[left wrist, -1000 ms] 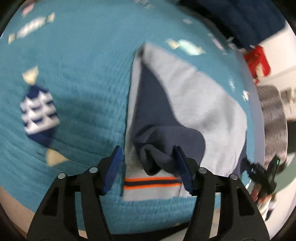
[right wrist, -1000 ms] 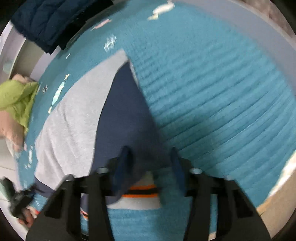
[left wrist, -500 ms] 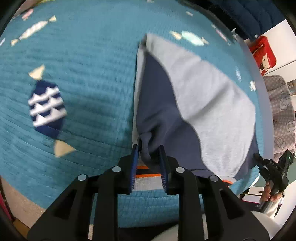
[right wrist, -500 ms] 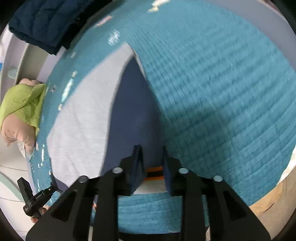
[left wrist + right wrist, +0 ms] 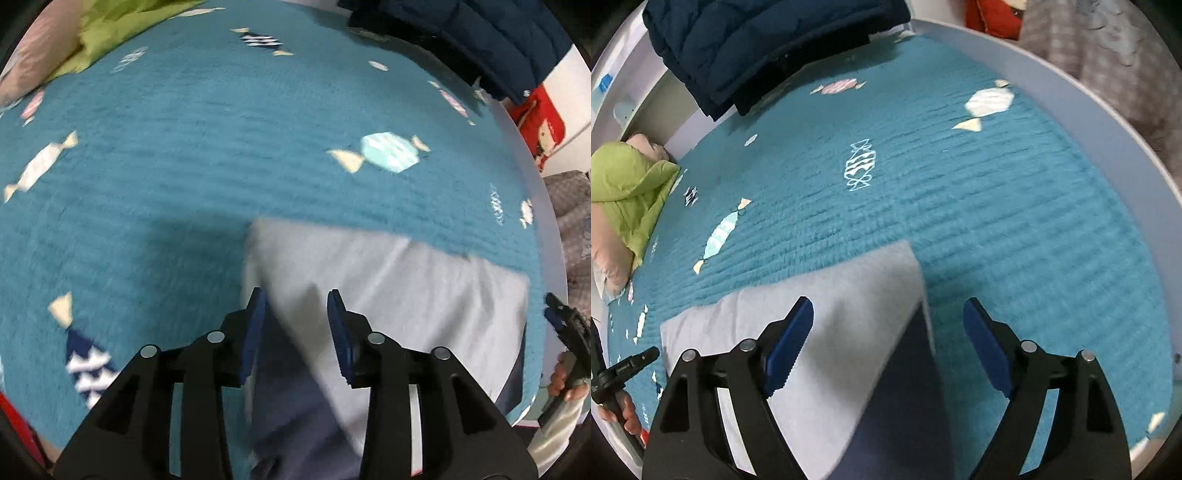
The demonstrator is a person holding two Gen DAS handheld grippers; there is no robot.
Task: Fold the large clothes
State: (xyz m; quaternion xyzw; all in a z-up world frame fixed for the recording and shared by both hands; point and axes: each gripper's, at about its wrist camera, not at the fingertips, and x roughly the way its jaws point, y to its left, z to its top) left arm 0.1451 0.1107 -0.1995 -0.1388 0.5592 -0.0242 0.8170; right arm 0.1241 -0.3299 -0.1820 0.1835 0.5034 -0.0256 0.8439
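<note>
**Both grippers open over the folded sweatshirt**

The grey and navy sweatshirt (image 5: 827,325) lies folded on the teal bed cover (image 5: 997,206), close to the near edge of the bed. The left gripper (image 5: 295,328) is partly open and holds nothing. The right gripper (image 5: 888,347) is wide open and empty too. Both hang just over the cloth. A blue fingertip (image 5: 255,325) could catch the loose top layer and drag it, and the neat fold might come undone. The navy part near the edge may also slip off the bed.
</note>
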